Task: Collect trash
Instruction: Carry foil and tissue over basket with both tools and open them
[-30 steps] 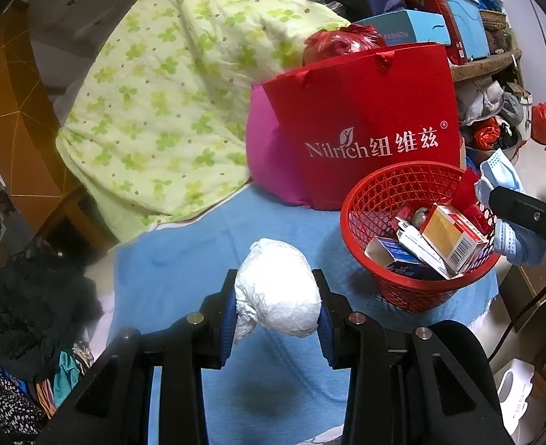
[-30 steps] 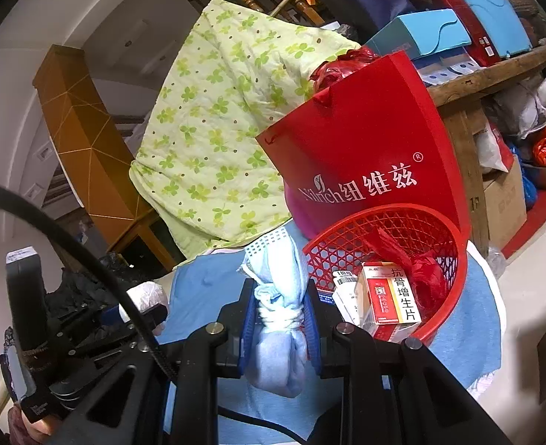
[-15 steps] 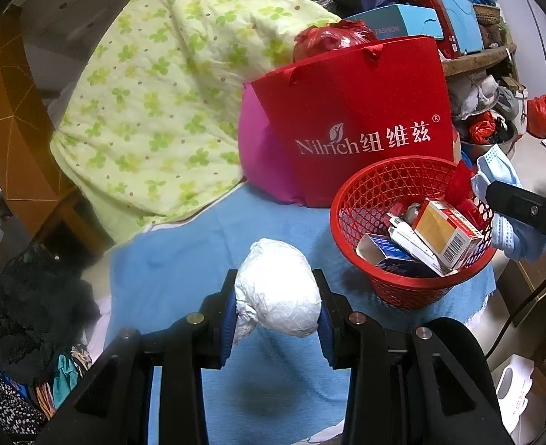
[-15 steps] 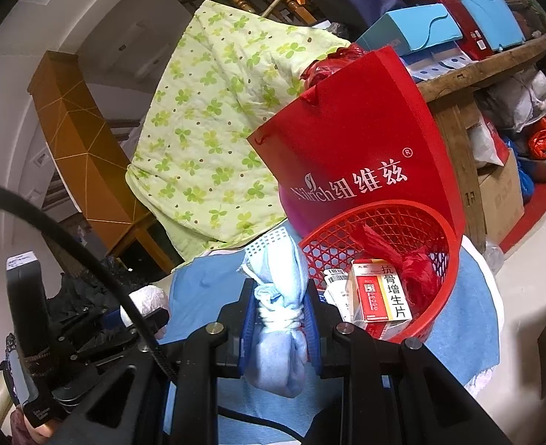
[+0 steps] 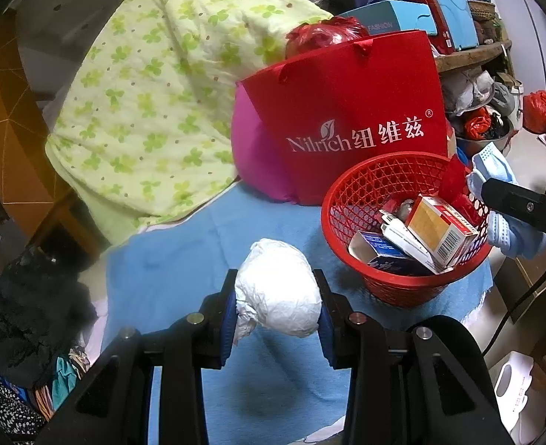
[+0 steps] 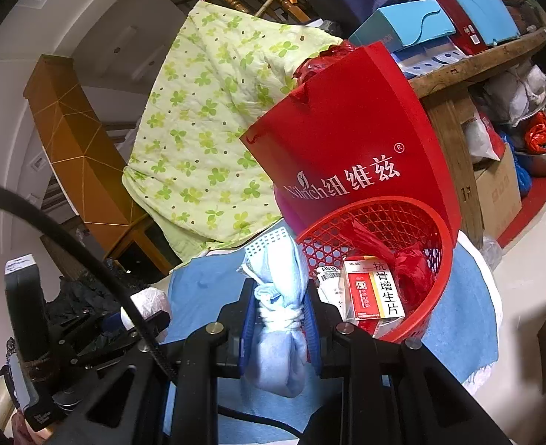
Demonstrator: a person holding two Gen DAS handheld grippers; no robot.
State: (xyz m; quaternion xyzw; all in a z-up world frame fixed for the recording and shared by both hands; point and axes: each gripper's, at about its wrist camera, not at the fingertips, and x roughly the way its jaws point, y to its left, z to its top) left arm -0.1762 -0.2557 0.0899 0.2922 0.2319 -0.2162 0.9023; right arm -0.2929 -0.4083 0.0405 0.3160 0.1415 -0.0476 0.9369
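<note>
My left gripper (image 5: 275, 289) is shut on a crumpled white paper wad (image 5: 277, 292), held over the blue cloth (image 5: 184, 259) to the left of the red mesh basket (image 5: 402, 285). That basket holds several small medicine boxes (image 5: 439, 228) and red plastic. My right gripper (image 6: 278, 298) is shut on a bunched light-blue face mask (image 6: 278, 315), just left of the basket's rim (image 6: 436, 311). In the left wrist view the mask (image 5: 495, 170) and a right-gripper finger (image 5: 521, 205) show at the basket's right side. The left gripper with the wad (image 6: 145, 306) appears low left in the right wrist view.
A red Nilrich paper bag (image 5: 350, 111) and a magenta cushion (image 5: 254, 155) stand right behind the basket. A green clover-print quilt (image 5: 154, 104) drapes over furniture at the back left. Cluttered wooden shelves (image 6: 469, 63) and a cardboard box (image 6: 499, 189) fill the right. Dark clothes (image 5: 24, 307) lie left.
The basket and red bag have drifted slightly left in the left wrist view. Both grippers keep hold of their items.
</note>
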